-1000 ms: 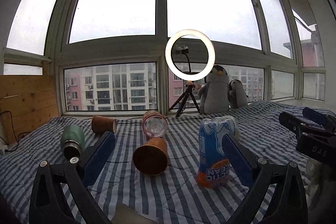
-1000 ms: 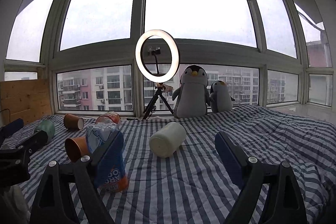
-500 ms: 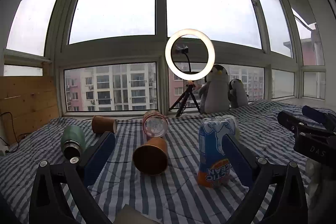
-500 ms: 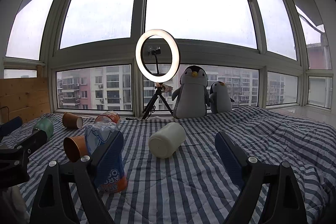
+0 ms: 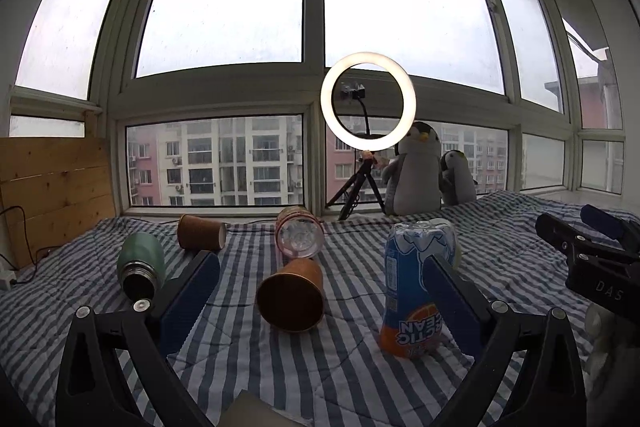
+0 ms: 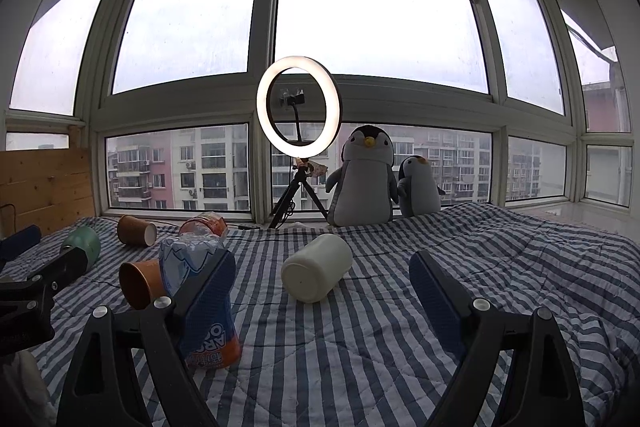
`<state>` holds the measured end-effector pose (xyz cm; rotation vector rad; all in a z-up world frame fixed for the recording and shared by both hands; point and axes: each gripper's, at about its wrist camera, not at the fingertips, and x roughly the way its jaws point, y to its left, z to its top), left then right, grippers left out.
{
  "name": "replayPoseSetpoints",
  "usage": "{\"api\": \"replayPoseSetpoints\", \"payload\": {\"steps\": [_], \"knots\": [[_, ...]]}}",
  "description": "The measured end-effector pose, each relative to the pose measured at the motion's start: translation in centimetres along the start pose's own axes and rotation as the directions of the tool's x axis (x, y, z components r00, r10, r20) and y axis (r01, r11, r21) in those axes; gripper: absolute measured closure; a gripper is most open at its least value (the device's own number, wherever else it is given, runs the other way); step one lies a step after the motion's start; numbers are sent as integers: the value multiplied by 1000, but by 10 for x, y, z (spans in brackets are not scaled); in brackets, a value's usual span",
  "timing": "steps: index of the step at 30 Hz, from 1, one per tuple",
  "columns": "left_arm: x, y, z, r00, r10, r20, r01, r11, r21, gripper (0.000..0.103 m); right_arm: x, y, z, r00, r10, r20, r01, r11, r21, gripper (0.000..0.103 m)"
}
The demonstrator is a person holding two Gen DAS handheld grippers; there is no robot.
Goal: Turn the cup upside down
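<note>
Brown cup [image 5: 290, 294] lies sideways, frame centre | our left gripper [image 5: 320, 291] wide open, empty | our right gripper [image 6: 322, 291] wide open, empty

We read only a little lettering here. The blue and orange bottle [image 5: 416, 291] stands on its cap end on the striped bed cover, so its label is inverted; on the orange band in the left wrist view we make out "CTIC" above "EAN", both upside down and partly cut off by the blue pad in front. In the right wrist view the same bottle [image 6: 200, 291] shows inverted white letters "ARO" with smaller print below, too blurred to read. On the black body of the right hand-held gripper [image 5: 600, 267] we read "DAS" in pale letters.
</note>
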<state>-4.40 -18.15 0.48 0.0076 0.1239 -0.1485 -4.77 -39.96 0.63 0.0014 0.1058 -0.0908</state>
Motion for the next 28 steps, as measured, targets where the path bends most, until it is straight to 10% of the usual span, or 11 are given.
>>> {"api": "replayPoseSetpoints", "payload": {"steps": [28], "knots": [[2,-1,-1,1000,9,-10,-9,1000,-10,0,2,2,0,1000,0,-10,0,1000,-4,17]]}}
